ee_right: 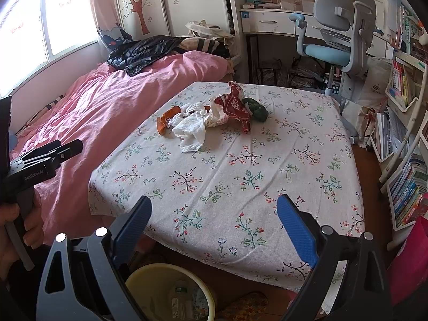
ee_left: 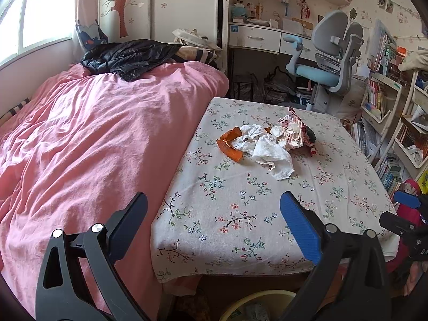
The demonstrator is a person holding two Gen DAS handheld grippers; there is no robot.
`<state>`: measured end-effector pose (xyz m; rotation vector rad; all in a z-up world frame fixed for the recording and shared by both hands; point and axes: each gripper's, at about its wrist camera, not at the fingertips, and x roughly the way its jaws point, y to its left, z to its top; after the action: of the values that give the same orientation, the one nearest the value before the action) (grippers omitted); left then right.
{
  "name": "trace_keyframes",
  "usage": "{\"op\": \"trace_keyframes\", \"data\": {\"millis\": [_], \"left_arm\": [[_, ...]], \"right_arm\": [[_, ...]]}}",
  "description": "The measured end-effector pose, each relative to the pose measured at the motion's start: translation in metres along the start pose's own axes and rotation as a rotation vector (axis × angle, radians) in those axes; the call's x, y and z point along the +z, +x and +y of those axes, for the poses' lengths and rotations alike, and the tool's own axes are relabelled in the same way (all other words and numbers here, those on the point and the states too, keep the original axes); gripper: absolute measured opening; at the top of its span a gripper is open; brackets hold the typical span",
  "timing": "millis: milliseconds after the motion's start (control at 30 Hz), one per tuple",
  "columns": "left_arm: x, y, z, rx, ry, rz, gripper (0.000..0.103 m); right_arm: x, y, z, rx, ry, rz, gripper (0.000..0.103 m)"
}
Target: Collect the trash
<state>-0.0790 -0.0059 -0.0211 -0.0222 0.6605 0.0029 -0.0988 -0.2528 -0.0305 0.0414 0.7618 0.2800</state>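
Crumpled white tissue point(ee_left: 270, 151), curled orange peel point(ee_left: 230, 145) and a red-and-white printed wrapper point(ee_right: 235, 107) heaped together toward the far side of the floral-clothed worktop point(ee_right: 240, 171). Left gripper point(ee_left: 214, 222) released, empty, above the near edge. Right gripper point(ee_right: 214, 222) likewise spread, nothing held. Round yellow plastic bin point(ee_right: 171, 291) on the floor below, beside the pink-quilted bed point(ee_left: 88, 139).
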Motion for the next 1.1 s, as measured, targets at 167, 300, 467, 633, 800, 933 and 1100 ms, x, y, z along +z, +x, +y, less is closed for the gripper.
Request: {"op": "trace_keyframes", "data": {"millis": [167, 300, 467, 633, 800, 933, 1100], "left_arm": [[0.0, -0.0001, -0.0003, 0.001, -0.002, 0.0, 0.096], [0.0002, -0.0002, -0.0004, 0.002, 0.0, 0.0, 0.096], [0.0002, -0.0004, -0.0008, 0.002, -0.001, 0.0, 0.096], [0.0003, -0.0004, -0.0011, 0.003, -0.002, 0.0, 0.096], [0.0005, -0.0006, -0.0011, 0.002, -0.001, 0.0, 0.096], [0.0002, -0.0003, -0.0013, 0.003, -0.002, 0.001, 0.096], [0.0004, -0.0005, -0.0014, 0.002, -0.002, 0.0, 0.096]], "right_arm": [[-0.0006, 0.0001, 0.0005, 0.0, -0.002, 0.001, 0.091], [-0.0012, 0.0006, 0.0017, -0.001, -0.006, 0.002, 0.091], [-0.0023, 0.0009, 0.0019, -0.001, -0.011, 0.004, 0.091], [-0.0023, 0.0011, 0.0024, -0.001, -0.01, 0.003, 0.091], [-0.0024, 0.0012, 0.0025, -0.002, -0.011, 0.004, 0.091], [-0.0022, 0.0013, 0.0031, -0.002, -0.01, 0.004, 0.091], [-0.0023, 0.0012, 0.0032, -0.003, -0.01, 0.004, 0.091]]}}
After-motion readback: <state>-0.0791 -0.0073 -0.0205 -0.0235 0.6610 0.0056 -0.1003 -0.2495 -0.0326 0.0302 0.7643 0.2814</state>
